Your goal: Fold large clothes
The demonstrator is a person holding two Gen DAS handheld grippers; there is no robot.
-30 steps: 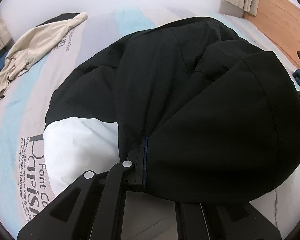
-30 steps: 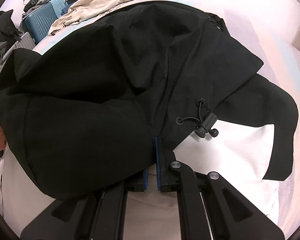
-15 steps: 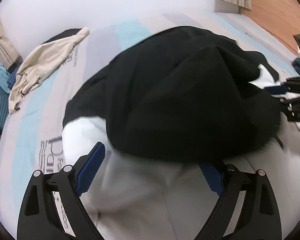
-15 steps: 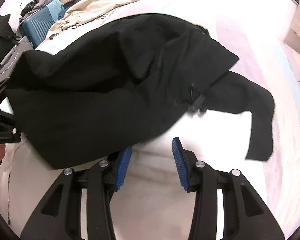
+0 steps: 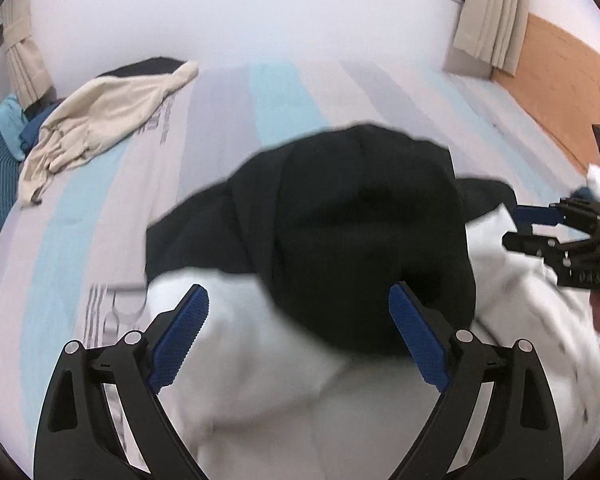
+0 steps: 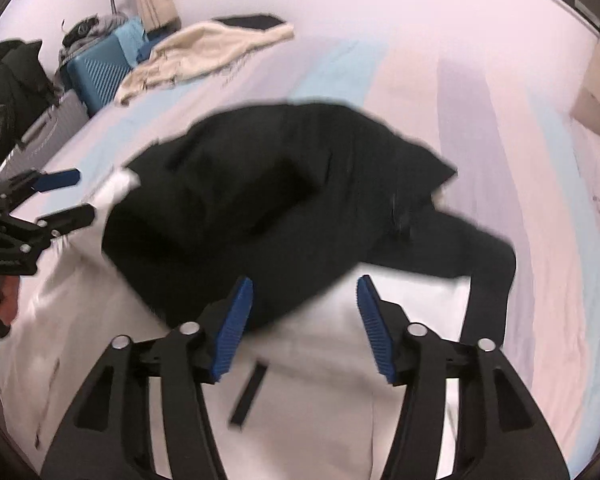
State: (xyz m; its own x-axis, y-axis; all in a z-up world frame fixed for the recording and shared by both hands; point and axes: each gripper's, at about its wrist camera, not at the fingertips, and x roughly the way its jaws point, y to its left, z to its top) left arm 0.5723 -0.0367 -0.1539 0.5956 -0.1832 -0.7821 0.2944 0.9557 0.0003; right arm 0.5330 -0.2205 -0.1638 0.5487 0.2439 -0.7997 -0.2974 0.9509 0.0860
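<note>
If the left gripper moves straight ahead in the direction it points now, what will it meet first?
Probably the black and white jacket on the bed. The left gripper, jaws just opened and holding nothing, points down at the black fold, though depth is unclear in the blur.

The jacket lies on the bed, its folded-over part on top of its lower part. Behind the jacket, at the bed's far left corner, lies a second garment. Beyond that corner, off the bed, stands a suitcase. One sleeve reaches out from the jacket's right side.
</note>
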